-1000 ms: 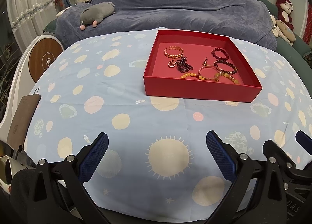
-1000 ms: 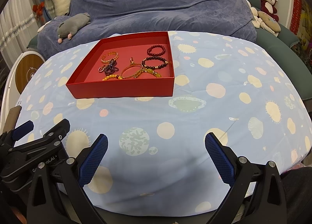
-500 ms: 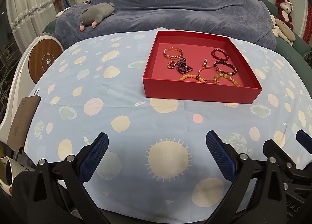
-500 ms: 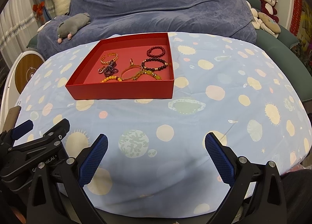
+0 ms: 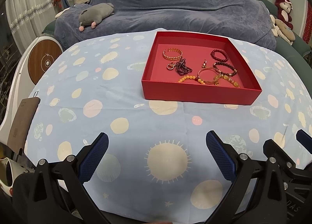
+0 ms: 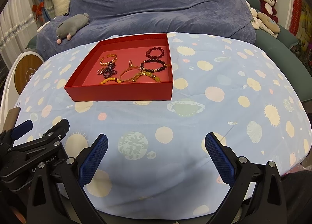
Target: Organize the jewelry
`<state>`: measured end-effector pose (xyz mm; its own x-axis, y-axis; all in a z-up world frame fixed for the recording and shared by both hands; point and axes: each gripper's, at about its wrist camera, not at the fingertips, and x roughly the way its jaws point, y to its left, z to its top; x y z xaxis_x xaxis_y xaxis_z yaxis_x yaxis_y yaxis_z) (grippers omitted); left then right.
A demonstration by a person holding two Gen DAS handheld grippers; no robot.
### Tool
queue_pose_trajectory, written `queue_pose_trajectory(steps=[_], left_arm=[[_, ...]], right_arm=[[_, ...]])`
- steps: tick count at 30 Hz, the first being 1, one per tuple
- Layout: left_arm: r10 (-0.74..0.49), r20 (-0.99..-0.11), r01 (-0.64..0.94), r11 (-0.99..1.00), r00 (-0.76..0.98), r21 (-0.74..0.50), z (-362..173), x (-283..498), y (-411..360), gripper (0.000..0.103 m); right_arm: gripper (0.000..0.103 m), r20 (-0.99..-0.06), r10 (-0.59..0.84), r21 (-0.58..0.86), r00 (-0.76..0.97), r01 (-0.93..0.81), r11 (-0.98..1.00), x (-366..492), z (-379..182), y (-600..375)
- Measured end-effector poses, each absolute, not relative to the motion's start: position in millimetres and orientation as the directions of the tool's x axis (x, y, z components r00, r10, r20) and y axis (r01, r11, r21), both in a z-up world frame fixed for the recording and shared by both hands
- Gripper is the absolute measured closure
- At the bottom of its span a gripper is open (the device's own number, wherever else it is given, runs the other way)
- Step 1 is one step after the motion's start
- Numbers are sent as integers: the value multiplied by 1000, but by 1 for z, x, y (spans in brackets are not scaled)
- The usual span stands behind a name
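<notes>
Fingers (image 5: 101, 146) wide apart above tablecloth (image 5: 136, 126), well short of red tray (image 5: 200, 93).

Both views have crept slightly nearer the red box (image 5: 200, 93); nothing else has moved

Grey plush toy (image 5: 96, 15) (on blue blanket (image 5: 175, 5))
</notes>
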<state>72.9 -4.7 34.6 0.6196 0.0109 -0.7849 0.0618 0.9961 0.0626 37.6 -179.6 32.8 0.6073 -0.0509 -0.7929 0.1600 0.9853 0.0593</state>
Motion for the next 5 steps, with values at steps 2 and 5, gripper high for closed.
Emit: queue_pose_trajectory(steps=[2,5], left_arm=[[11,-781,58,997,624,60,35,73,-4,7],[10,-781,59,996,624,60,35,72,-4,7]], right_arm=[[7,-792,-51,59,609,160,985,39,34,-180],[7,-791,-54,55,610,160,986,40,35,-180]])
